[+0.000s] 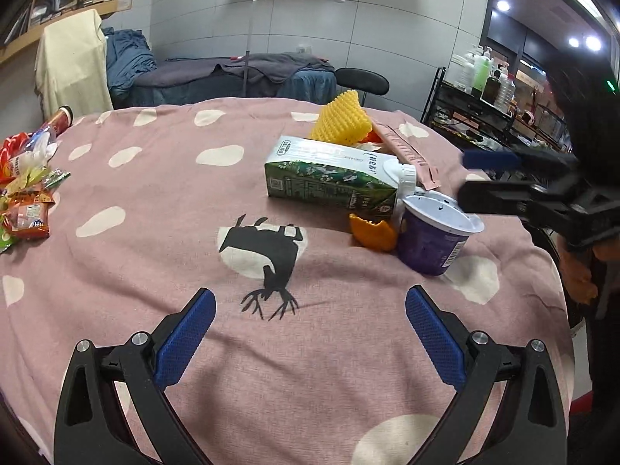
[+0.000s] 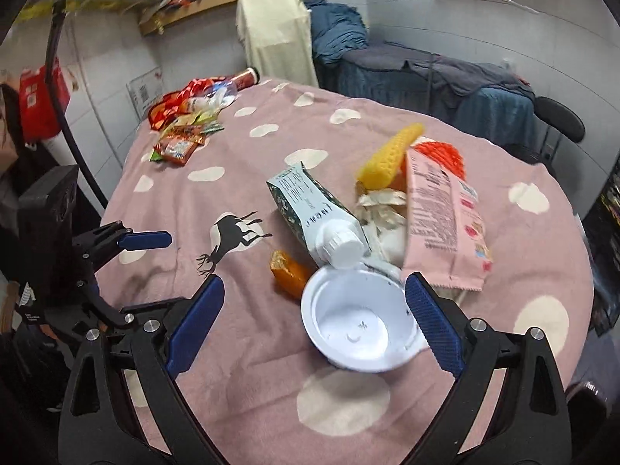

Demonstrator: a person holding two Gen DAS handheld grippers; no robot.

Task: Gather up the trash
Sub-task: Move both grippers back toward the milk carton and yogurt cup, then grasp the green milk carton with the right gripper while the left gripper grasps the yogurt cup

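Cup (image 2: pixel 358 321) stands upright and empty at the near edge of the trash pile, on the pink cloth (image 2: pixel 271 368), right under our right gripper (image 2: pixel 314 317). Its jaws are spread wide and hold nothing; the cup sits between them, off-centre, close to the right finger.

Left gripper (image 1: pixel 310 321) is also spread wide and empty, hovering over bare cloth, well short of the pile.

Risks as we see them:
- Off-centre closing: one finger hits first, cup slides or tips toward the carton (image 2: pixel 317 217) and peel (image 2: pixel 288 271), which sit just beside it.
- Thin plastic wall: a hard squeeze likely crushes it or pops it out.
- Carton cap is touching or nearly touching the cup rim, can't tell which. Lifting may drag the carton.
- Pink pouch (image 2: pixel 445 213) leans just behind the right finger; it could snag.
- Soft cloth may bunch under a low finger.

Wrappers (image 2: pixel 178 143) lie well apart at the far left.
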